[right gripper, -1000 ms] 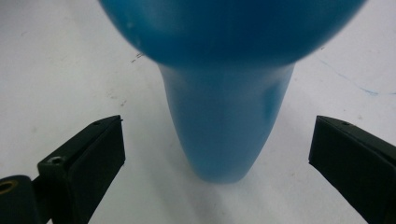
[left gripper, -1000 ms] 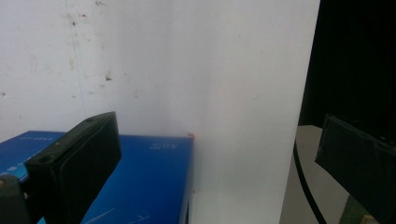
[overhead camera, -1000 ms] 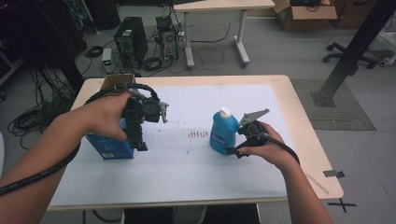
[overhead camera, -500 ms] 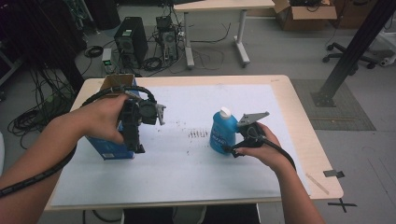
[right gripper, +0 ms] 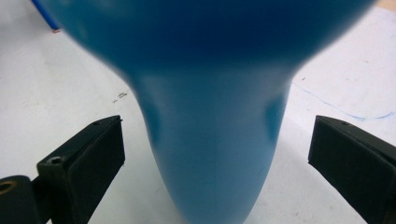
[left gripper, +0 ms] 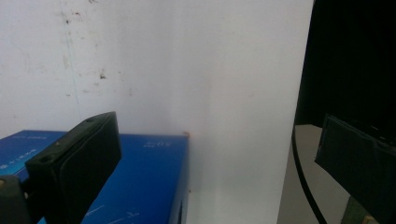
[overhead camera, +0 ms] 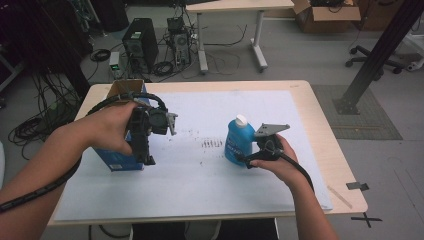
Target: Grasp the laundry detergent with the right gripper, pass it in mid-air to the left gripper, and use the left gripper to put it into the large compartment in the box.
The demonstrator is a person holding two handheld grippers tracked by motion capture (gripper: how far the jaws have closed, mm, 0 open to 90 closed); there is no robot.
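- Bottle [overhead camera: 238, 141]: a blue plastic bottle with a white cap stands upright on the white sheet [overhead camera: 210, 185] that covers the table [overhead camera: 320, 115]; it sits right of the middle, well apart from the blue box [overhead camera: 120, 159]
- Right gripper [overhead camera: 246, 160]: it is held low, at the bottom part of the bottle, on the bottle's right side; in the right gripper view the blue bottle [right gripper: 210, 140] stands between the two black jaws, and white sheet shows in the gaps on both sides; so the jaws are spread wide and do not squeeze the bottle
- Left gripper [overhead camera: 149, 159]: it points down, just at the right edge of the blue box; in the left gripper view one pad hangs in front of the box top [left gripper: 140, 177], the other pad is far off to the right past the sheet's edge; the jaws are wide apart and hold nothing
- Blue box: it stands on the left part of the sheet, partly hidden by the left hand [overhead camera: 112, 130]
- Small dark marks [overhead camera: 212, 143] lie on the sheet between the box and the bottle
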